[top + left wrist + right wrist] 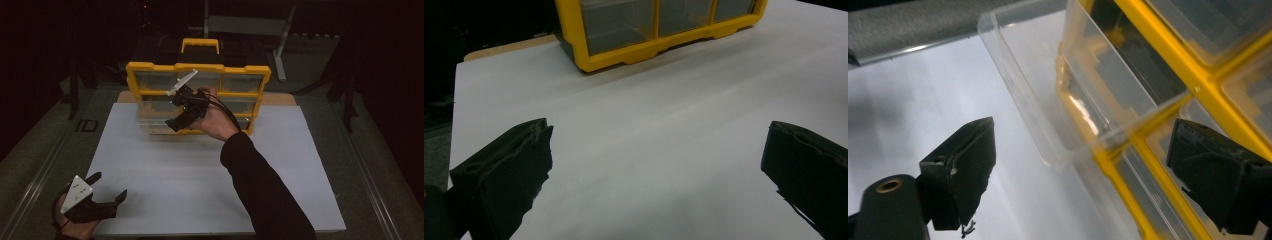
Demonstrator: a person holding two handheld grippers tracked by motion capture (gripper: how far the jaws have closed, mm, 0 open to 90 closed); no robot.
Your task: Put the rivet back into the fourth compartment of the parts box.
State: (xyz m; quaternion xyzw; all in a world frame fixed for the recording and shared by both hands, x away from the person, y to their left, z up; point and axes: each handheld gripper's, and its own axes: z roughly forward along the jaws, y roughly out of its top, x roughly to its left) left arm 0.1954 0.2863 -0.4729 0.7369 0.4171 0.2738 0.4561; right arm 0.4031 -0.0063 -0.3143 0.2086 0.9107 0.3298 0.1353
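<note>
Lower left of the high view: left claw point(109, 188) sits at the near edge of the white sheet point(200, 190) on the counter, jaws spread wide, nothing between them. The hand under it is cut off by the frame's bottom edge. In the left gripper view the two black jaws frame bare white sheet; beyond, at the upper edge, the base of the yellow drawer cabinet point(644, 47), its top cropped.

Centre of the high view: right claw point(176, 111) is at the cabinet's point(197, 67) lower left front, jaws wide apart and gripping nothing. The hand and trailing cable cover the cabinet's middle drawers.

Right gripper view: a clear plastic drawer point(1048, 110) stands pulled out of the yellow frame, just beyond the spread jaws; contact with either jaw cannot be judged. Drawer contents hard to make out through glare.

Far: black case with yellow handle point(200, 45) behind the cabinet, mostly hidden; background dark.
</note>
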